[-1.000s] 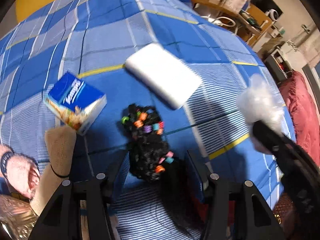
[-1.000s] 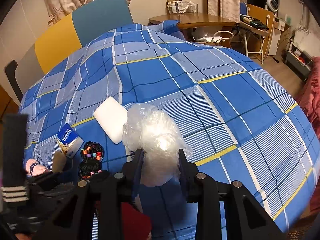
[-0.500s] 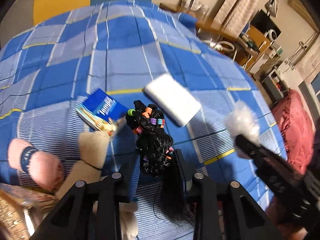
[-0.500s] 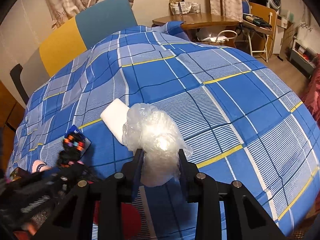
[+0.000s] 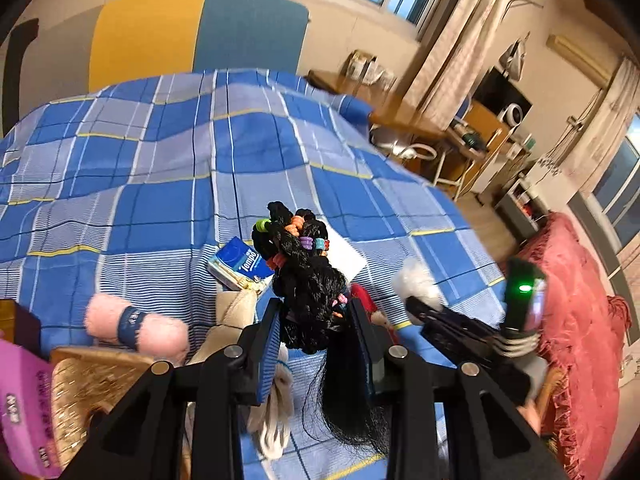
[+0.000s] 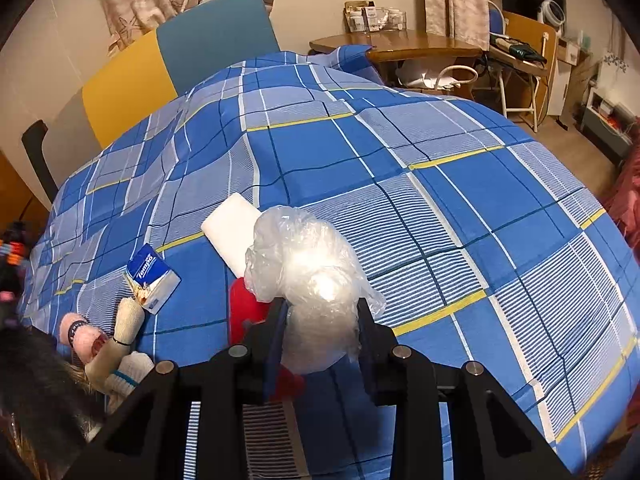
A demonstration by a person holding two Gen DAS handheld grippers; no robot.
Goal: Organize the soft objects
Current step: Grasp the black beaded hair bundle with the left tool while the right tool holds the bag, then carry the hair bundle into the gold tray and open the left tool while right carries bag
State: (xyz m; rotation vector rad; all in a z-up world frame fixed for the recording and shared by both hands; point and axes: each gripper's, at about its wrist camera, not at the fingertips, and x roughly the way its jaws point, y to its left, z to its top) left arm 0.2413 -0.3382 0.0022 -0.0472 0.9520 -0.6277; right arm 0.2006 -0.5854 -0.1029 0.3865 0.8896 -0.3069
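**Gripper status**

Left gripper [image 5: 316,336]: pointing down at an angle, jaws clamped on the black hair bundle [image 5: 308,280]. Right gripper [image 6: 322,336]: pointing down at an angle, jaws closed on the crumpled plastic wrap [image 6: 304,264], at 3 o'clock of the left.

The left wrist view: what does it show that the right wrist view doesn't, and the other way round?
Only the left view: the left gripper shut on a black wig, with a pink box at its edge. Only the right view: the right gripper seen from behind, shut on crumpled plastic. Both: the tissue pack, white pad and checked quilt.
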